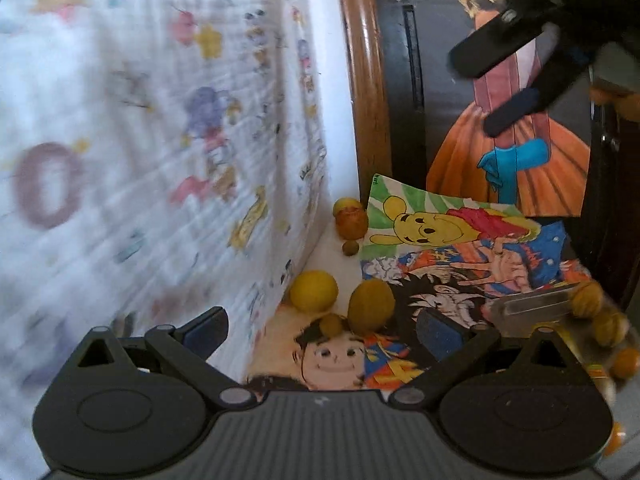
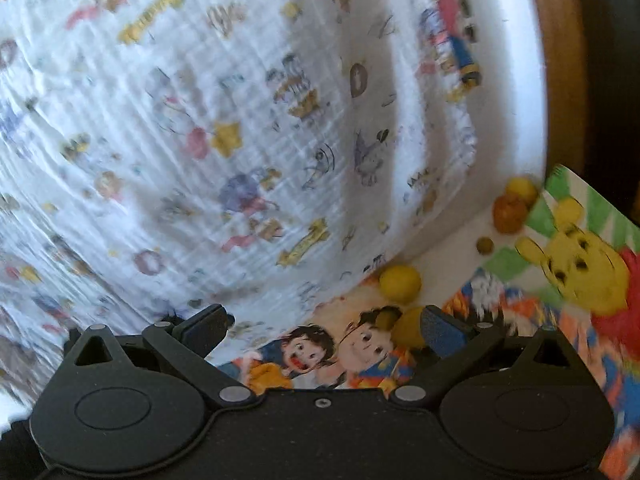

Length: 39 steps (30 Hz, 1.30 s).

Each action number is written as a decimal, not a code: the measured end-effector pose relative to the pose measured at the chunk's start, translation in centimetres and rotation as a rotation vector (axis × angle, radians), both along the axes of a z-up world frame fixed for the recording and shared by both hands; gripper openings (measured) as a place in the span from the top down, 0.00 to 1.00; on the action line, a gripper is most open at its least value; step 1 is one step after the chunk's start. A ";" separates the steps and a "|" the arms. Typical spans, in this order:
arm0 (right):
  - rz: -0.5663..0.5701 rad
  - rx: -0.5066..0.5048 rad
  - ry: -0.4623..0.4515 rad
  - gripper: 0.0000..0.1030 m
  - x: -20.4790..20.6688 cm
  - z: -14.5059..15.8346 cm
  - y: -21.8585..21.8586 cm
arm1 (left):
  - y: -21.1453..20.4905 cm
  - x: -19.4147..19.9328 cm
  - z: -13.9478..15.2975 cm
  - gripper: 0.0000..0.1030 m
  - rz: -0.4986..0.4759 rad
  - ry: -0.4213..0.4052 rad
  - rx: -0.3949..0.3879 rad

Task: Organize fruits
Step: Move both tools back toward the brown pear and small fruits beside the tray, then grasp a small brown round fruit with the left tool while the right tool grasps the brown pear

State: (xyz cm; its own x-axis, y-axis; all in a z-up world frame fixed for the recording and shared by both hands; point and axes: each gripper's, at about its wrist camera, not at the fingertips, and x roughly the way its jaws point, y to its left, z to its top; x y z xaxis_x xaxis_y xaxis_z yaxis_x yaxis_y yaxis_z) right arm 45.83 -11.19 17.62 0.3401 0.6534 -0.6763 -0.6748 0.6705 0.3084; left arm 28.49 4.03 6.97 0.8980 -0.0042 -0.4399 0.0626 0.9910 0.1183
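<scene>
Small fruits lie on a surface covered with cartoon pictures. A yellow round fruit [image 1: 314, 290] [image 2: 400, 283], a yellow-brown oval fruit [image 1: 371, 306] [image 2: 408, 330] and a tiny one [image 1: 331, 324] sit just ahead of my left gripper [image 1: 324, 332], which is open and holds nothing. Farther back are an orange fruit [image 1: 351, 222] [image 2: 509, 212], a yellow fruit [image 1: 346, 204] [image 2: 520, 190] and a small brown one [image 1: 350, 247] [image 2: 485, 245]. My right gripper [image 2: 326, 330] [image 1: 476, 96] hangs open and empty above the pictures.
A white cloth with cartoon prints [image 1: 160, 140] [image 2: 240, 140] rises like a wall along the left. A wooden post [image 1: 366, 80] stands behind the fruits. At the right, a clear container [image 1: 532, 306] has several brownish fruits [image 1: 586, 300] beside it.
</scene>
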 end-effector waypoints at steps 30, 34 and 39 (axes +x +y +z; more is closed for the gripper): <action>0.891 -0.636 -0.649 0.21 6.1 -19.0 6.8 | -1.1 12.8 -9.9 0.29 -0.184 0.172 0.411; 0.943 -0.651 -0.637 0.24 6.4 -19.5 7.3 | -1.3 13.2 -10.0 0.34 -0.231 0.179 0.428; 1.010 -0.674 -0.646 0.26 6.2 -20.4 7.9 | -1.5 13.6 -10.0 0.40 -0.269 0.179 0.444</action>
State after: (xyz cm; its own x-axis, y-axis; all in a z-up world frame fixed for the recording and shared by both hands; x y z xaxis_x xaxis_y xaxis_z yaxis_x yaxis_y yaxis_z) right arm 51.98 -3.31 -2.76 0.2903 0.4145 -0.8625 -0.8517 -0.2990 -0.4303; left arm 42.08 2.52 -3.06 0.8020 -0.0023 -0.5973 0.3640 0.7947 0.4858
